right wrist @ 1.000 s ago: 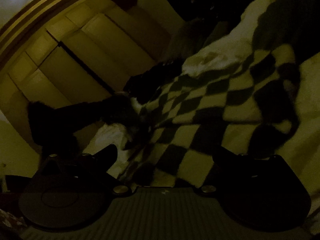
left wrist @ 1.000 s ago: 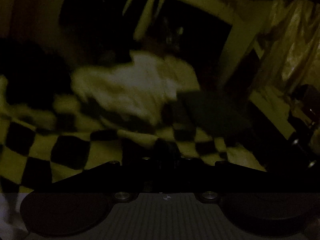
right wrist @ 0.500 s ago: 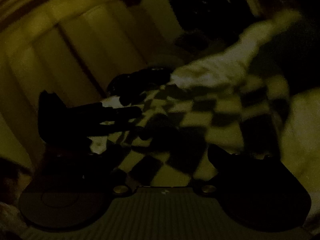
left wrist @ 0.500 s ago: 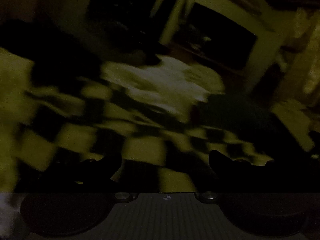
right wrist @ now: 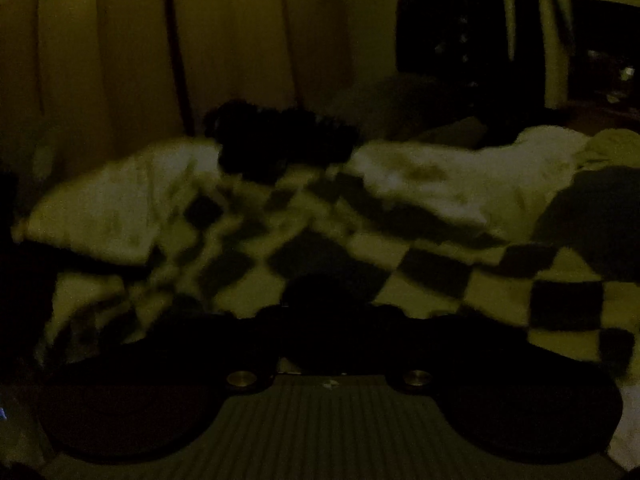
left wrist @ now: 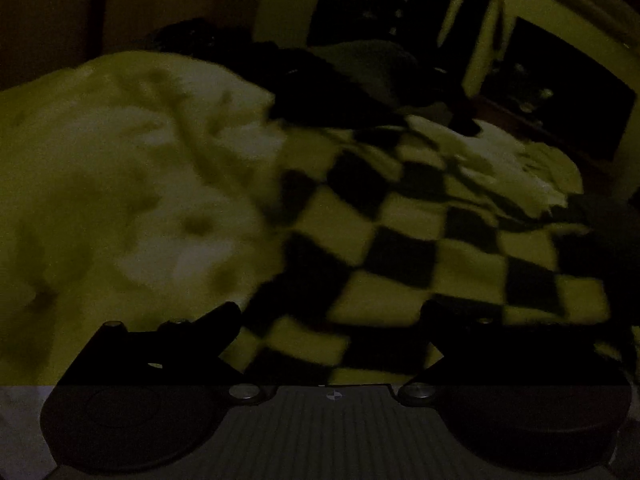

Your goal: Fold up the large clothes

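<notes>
Checkered garment, black-and-pale squares, dark furry trim: lying rumpled across a pale bed. Left tool: hovering over its edge, jaws wide, gripping nothing. Right tool: jaws closing together at the cloth; hold unclear in the dimness.

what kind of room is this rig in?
Probably a dim bedroom: pale rumpled bedding under a checkered garment, tall cupboard-like panels behind, and a dark window. Too dark to be sure.

Checkered garment fills the way ahead of both claws; pale bedding bulks at its left.
</notes>
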`<state>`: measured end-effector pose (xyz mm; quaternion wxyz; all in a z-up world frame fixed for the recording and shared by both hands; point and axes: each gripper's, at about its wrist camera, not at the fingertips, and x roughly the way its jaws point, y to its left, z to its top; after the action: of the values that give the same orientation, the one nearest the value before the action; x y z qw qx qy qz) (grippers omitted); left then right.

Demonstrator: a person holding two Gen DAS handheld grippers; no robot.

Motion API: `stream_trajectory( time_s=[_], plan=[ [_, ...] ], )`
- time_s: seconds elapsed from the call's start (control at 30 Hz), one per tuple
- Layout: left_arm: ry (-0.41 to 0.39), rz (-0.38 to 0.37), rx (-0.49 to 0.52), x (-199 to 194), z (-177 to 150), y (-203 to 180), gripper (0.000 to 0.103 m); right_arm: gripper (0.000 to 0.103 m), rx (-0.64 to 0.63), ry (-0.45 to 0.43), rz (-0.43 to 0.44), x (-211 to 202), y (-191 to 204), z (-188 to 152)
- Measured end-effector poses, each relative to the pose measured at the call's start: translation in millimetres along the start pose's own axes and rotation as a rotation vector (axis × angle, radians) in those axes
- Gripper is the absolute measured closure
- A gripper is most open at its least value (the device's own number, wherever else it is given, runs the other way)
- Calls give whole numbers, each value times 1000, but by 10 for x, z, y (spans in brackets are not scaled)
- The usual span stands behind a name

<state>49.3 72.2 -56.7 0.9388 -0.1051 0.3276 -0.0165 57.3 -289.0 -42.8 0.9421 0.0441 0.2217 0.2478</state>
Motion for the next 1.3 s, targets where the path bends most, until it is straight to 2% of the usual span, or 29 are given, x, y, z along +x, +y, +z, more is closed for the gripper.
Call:
stream_trajectory(
  time_s=[0.1, 0.2, 0.27, 0.33, 0.5, 0.6, 0.73, 0.8, 0.87, 0.97, 1.13, 1.27, 1.3],
  plan=[
    [-10, -3, -40, -33, 24, 80, 0, 92, 113, -107, 22, -247, -195, 148],
    [-26, -28, -12, -68, 29, 25, 0, 93, 187, -180, -40, -444, -377, 269],
    [-23, -26, 21, -46, 14, -27, 0, 93, 250, -196, -58, -516, -530, 307],
    [-8, -14, 39, -16, -16, -63, 0, 93, 328, -168, -82, -499, -683, 277],
    [8, -7, 41, 22, -38, -58, 0, 91, 413, 22, -174, -223, -896, -26],
    [16, 4, 34, 45, -54, -21, 0, 90, 467, 92, -175, -74, -997, -250],
    [28, 10, 27, 83, -79, 18, 0, 86, 476, 95, -164, -85, -1002, -298],
    [30, 7, 34, 78, -88, 16, 0, 77, 476, 92, -169, -84, -999, -289],
    [23, 2, 39, 51, -92, 6, 0, 57, 496, 85, -153, -127, -999, -300],
    [12, -13, 33, 3, -86, -6, 0, 36, 521, 65, -143, -275, -983, -264],
    [5, -57, 25, -100, -62, -10, 0, 26, 500, 47, -125, -643, -829, -156],
    [19, -106, 13, -205, -22, 8, 0, 11, 513, 5, -24, -1202, -726, -89],
    [22, -127, 10, -245, -7, 27, 0, 10, 513, 14, 1, -1338, -703, -85]
  ],
)
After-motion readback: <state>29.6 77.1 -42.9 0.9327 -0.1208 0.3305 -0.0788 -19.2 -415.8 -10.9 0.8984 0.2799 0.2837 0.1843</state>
